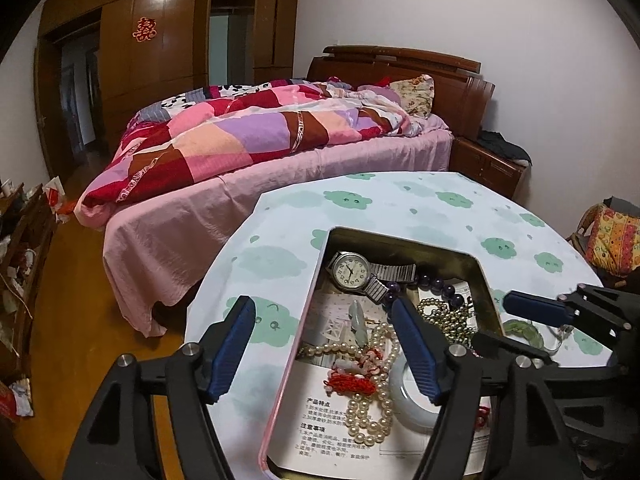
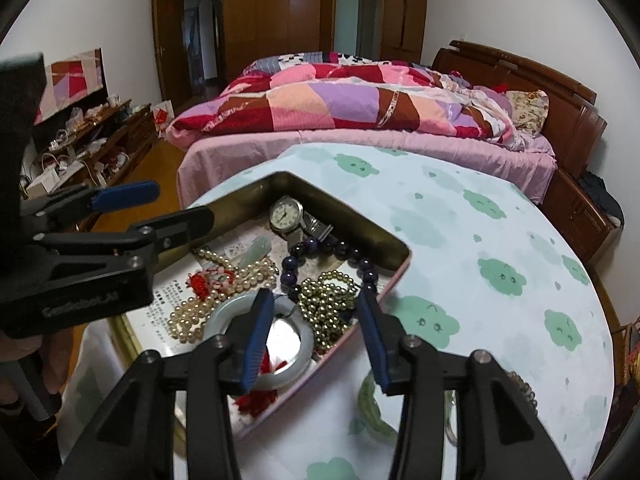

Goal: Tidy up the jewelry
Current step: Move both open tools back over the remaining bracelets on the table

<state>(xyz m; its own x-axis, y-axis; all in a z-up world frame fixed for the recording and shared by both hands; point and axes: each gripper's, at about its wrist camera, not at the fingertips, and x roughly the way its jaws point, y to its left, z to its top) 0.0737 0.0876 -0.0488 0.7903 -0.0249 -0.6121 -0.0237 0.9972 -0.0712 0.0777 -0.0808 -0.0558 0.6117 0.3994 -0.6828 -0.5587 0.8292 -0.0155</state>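
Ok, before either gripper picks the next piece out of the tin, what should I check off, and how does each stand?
1. Left gripper open, empty: ok.
2. Right gripper open, empty: ok.
3. Tin open, contents reachable: ok.
4. Watch lying free of the other pieces: ok.
5. Pearl necklace free to lift alone: not ok, red cord charm lies across it.
6. Jade bangle unobstructed: cannot tell, right gripper's finger covers part.

- Red 囍 sign point(image 1: 144, 29) – on wardrobe door.
- Printed leaflet point(image 1: 320, 428) in tin – headings 产品特点, 注意事项; rest too small.
- Watch point(image 1: 351, 272) dial – numerals, not legible.
- Left claw point(image 2: 152, 208) body – embossed brand, unreadable.
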